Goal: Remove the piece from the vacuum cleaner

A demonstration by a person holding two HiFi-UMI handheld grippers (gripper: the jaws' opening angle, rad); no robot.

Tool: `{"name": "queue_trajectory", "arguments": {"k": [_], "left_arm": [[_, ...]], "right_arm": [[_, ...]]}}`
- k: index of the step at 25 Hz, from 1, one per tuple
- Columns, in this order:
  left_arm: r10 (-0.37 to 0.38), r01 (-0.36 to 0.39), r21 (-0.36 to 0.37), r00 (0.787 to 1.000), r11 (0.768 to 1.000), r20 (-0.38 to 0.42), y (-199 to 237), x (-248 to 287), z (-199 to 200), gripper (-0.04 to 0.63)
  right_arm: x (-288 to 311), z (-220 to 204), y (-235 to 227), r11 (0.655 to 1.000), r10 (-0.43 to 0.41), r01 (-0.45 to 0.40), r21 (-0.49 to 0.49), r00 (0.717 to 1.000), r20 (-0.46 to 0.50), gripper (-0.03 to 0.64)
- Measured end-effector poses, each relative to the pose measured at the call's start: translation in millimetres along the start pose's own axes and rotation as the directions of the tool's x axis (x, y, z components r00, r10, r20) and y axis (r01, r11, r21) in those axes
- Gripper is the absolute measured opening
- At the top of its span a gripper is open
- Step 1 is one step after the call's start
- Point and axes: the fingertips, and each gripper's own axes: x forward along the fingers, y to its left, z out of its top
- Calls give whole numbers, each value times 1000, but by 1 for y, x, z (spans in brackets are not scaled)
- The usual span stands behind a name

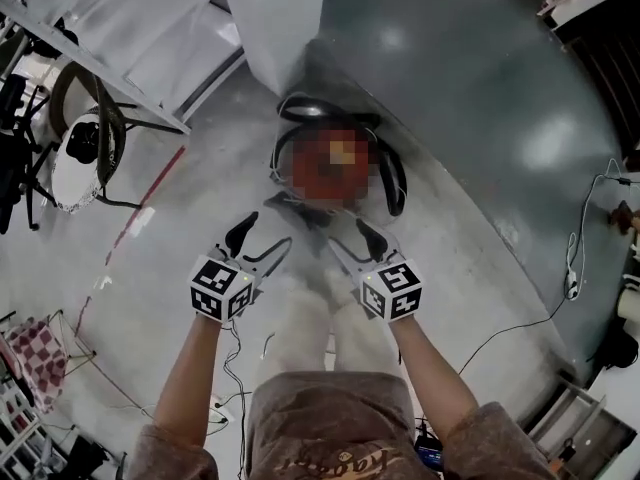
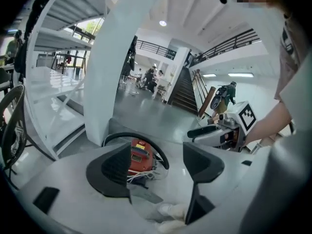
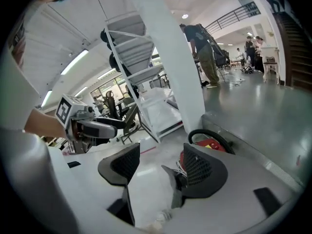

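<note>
Ahead of both jaws: vacuum cleaner [image 2: 138, 156], apparently untouched | left gripper [image 1: 264, 242] spread, empty | right gripper [image 1: 350, 240] spread, empty

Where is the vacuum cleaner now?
The vacuum cleaner sits mid head view, on the floor by the white pillar, ahead of the left gripper and right gripper.

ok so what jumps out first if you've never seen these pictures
The red vacuum cleaner draws the eye first. It sits on the grey floor at the foot of a white pillar, with its black hose curled around it. Nearer the person, the left gripper and right gripper hover side by side above it, both open and empty.
</note>
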Motion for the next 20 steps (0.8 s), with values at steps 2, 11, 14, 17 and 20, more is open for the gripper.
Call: {"name": "queue_trajectory", "arguments": {"k": [2,11,14,17,20], "left_arm": [[-13,13,7,999,1000,-37,7,19,-21,310],[-101,109,36,978,993,-180,31,98,-116,310],[-109,130,83,969,988,-221,42,122,-140,310],[-131,162,110,960,981,-249,51,145,-161,310],[-143,187,134,947,973,-286,59,164,-184,310]], "right_arm": [[15,-24,-9,1000,-3,3,17,1000,-26,250],[84,-126,-41,999,-11,16,36,992,-129,249],[105,-151,-50,1000,-10,13,21,989,-150,249],[125,-175,-58,1000,-4,8,20,984,-177,249],[141,-199,-60,1000,8,-3,23,978,-206,249]]}}
